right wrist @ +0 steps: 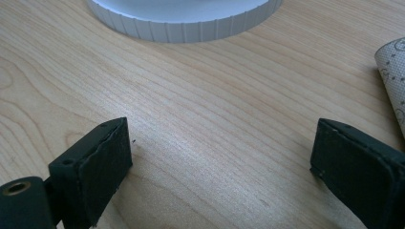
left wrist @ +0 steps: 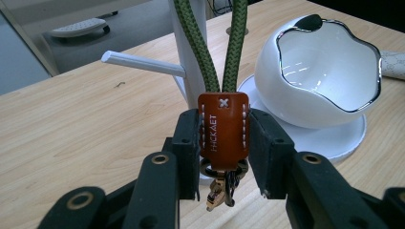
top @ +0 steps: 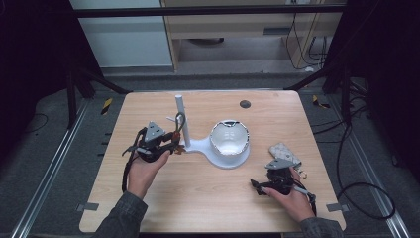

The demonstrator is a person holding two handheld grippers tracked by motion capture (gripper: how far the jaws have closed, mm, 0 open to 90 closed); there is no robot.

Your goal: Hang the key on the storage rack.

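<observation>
Left gripper (left wrist: 223,143) clamps leather tab (left wrist: 223,130); right gripper (right wrist: 222,176) wide apart.

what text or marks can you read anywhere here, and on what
"HICKAET", stamped lengthwise on the brown leather tab of the green braided cord keychain, clamped in the left gripper; the letters are faint, so the spelling is uncertain.
A white stitched "x" sits at that tab's top.
The patterned pouch bears a print too small to read.

Cords and stand cut off at the frame edges

The green cord (left wrist: 210,47) and white post (left wrist: 191,52) run off the top of the left gripper view; the patterned pouch (right wrist: 394,71) leaves the right gripper view's edge.
</observation>
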